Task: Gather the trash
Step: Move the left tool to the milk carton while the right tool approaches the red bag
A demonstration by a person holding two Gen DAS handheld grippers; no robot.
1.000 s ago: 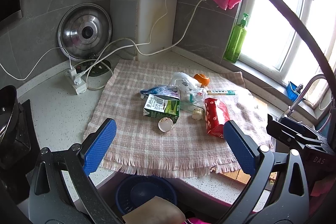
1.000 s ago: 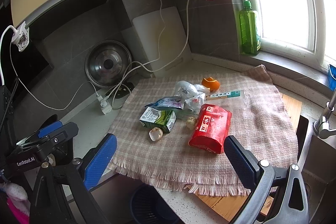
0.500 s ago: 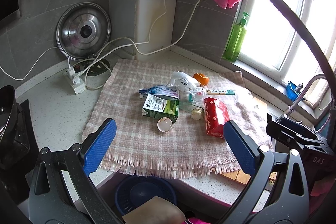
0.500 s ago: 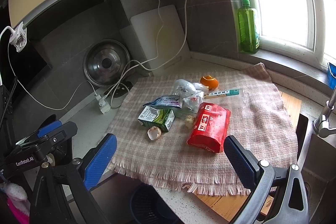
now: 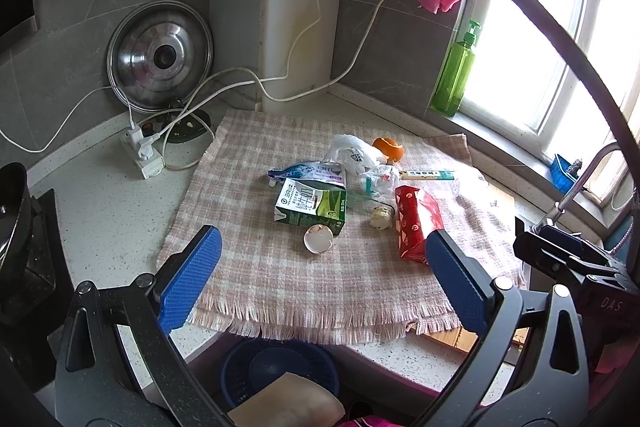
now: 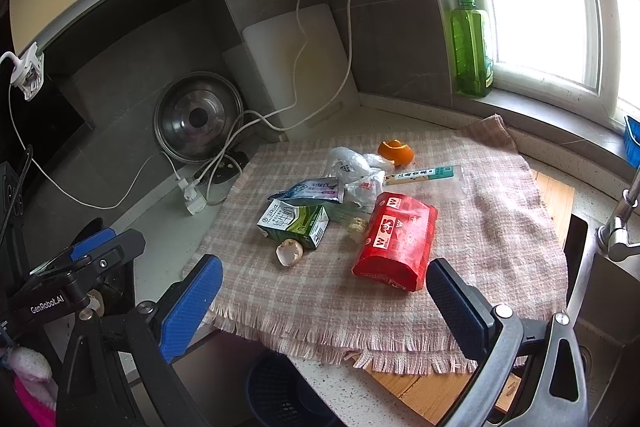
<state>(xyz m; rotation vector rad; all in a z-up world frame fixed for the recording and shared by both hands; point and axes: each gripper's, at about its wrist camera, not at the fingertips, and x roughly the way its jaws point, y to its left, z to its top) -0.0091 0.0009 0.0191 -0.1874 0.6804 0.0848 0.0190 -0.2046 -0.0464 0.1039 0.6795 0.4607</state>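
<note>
Hovering over the near edge of the checked cloth (image 5: 280,279) on the speckled counter (image 5: 104,203): left gripper (image 5: 320,283), blue fingers (image 5: 188,287) spread wide apart, gripping nothing. Likewise hanging at the cloth's near edge: right gripper (image 6: 320,301), fingers (image 6: 456,301) wide apart, empty.

Lying heaped at the middle of the cloth: trash. Sitting at the centre, a green and white milk carton (image 5: 311,205) on its side, with a broken eggshell (image 5: 318,239) touching its near side. Resting just right of the carton, a small pale food scrap (image 5: 380,218), and right of that a red snack bag (image 6: 396,239). Lying behind the carton, a flattened blue and white pouch (image 5: 308,172) and crumpled clear plastic wrappers (image 6: 354,167). Sitting at the far side of the heap, an orange peel (image 6: 396,151), with a chopstick sleeve (image 6: 424,174) lying beside it.

Standing below the cloth's near edge, under the counter lip: a dark blue basket bin (image 5: 276,367).

Leaning against the wall behind the cloth: a steel pot lid (image 5: 160,55) and a white cutting board (image 5: 298,39).
</note>
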